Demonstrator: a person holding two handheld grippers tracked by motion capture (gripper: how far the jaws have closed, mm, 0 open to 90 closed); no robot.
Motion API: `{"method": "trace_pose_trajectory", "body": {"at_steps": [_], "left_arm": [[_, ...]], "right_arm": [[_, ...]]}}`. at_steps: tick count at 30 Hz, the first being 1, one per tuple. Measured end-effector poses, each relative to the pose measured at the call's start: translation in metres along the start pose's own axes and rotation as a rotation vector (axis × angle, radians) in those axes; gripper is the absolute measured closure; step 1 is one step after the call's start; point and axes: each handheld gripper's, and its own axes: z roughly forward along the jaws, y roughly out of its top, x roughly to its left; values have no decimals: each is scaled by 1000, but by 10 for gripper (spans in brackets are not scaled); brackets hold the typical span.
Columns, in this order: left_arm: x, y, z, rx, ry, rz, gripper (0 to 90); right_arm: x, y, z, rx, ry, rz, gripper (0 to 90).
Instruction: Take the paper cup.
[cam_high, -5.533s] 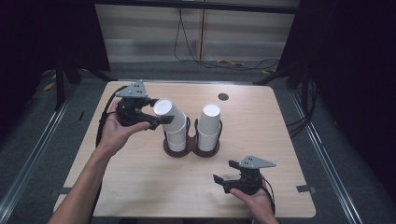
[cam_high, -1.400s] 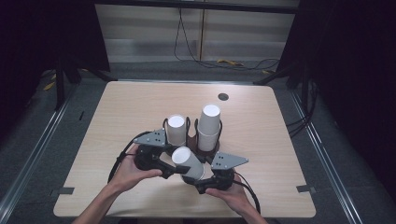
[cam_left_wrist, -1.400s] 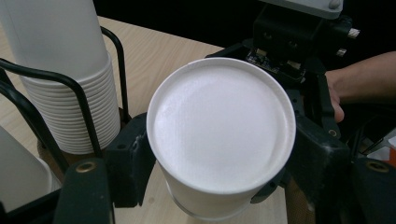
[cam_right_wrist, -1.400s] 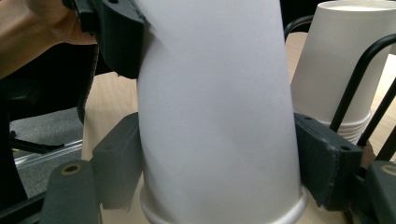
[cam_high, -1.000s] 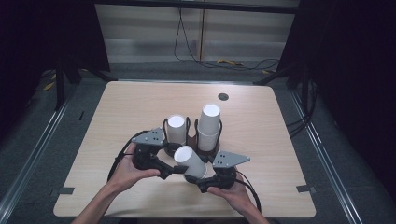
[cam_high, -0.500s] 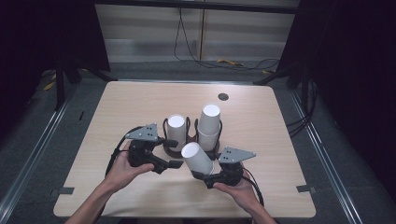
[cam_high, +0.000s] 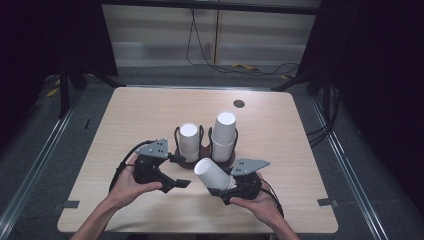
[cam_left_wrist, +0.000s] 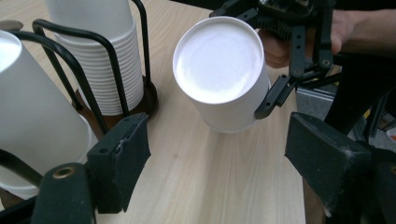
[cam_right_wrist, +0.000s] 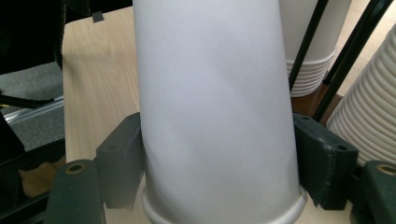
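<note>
A white paper cup lies tilted above the table, bottom end toward the left, and my right gripper is shut on it near its rim. In the right gripper view the cup stands between both pads, which press its sides. My left gripper hovers a little to the cup's left; its jaws have just been opening and nothing is between them. From the left gripper view the cup's bottom faces me beyond the open left gripper.
A black wire holder behind the grippers carries two stacks of white cups, a shorter one on the left and a taller one on the right. A small dark disc lies near the table's far edge.
The left gripper has let go of the cup and drawn back to the left. The cup has stayed with the right gripper and tipped a little more upright.
</note>
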Motion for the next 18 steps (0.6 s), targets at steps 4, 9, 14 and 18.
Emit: {"method": "trace_pose_trajectory", "body": {"at_steps": [4,9,14,18], "left_arm": [[1,-3,2,18,4,-4,216],[2,-5,3,60,6,9,216],[2,-5,4,87,14,23,199],[-1,-4,6,113,14,39,186]], "right_arm": [[1,1,3,59,26,-12,257],[4,3,7,116,45,-34,259],[5,8,10,183,40,-78,261],[7,13,16,231,53,-111,261]]}}
